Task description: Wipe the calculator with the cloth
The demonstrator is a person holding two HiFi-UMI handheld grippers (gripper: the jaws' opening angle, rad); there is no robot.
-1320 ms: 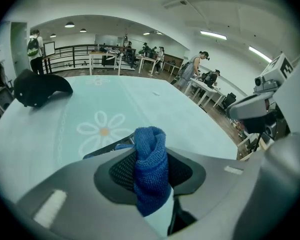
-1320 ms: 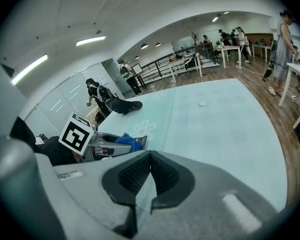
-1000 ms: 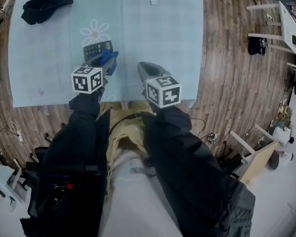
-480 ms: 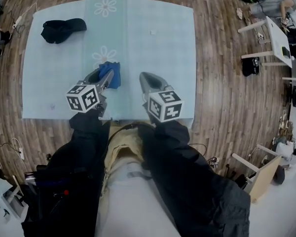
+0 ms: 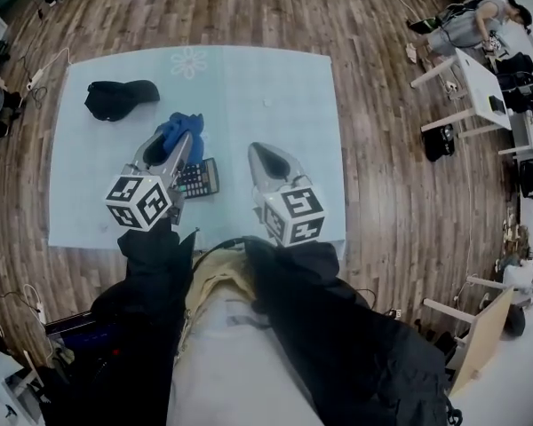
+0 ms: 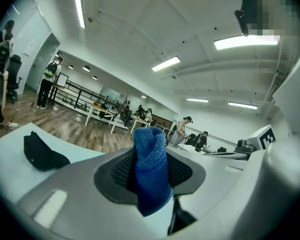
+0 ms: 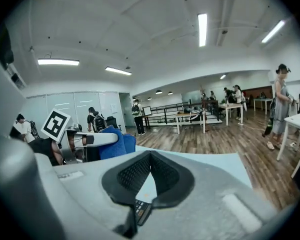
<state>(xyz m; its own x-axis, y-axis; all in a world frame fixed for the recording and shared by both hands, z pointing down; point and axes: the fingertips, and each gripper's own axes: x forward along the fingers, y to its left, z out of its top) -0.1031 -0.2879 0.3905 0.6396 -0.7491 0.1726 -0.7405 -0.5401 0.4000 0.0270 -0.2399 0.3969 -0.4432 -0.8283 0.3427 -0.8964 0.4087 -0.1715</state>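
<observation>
My left gripper [image 5: 179, 140] is shut on a blue cloth [image 5: 179, 130], which bunches out past its tips over the pale blue table cover [image 5: 275, 87]. In the left gripper view the blue cloth [image 6: 150, 176] is pinched between the jaws and stands up from them. A dark calculator [image 5: 198, 177] lies flat just right of the left gripper, between the two grippers. My right gripper [image 5: 266, 160] hovers to its right, shut with nothing in it. Through the gap under its closed tips in the right gripper view, a corner of the calculator [image 7: 141, 210] shows.
A black cap [image 5: 120, 98] lies at the far left of the table cover. Wooden floor surrounds the table. White desks [image 5: 475, 78] and a seated person are at the far right; several people stand in the background of both gripper views.
The left gripper has carried the cloth across the calculator to its far side, so the calculator shows again. The head view has pulled back. The right gripper stayed shut.
</observation>
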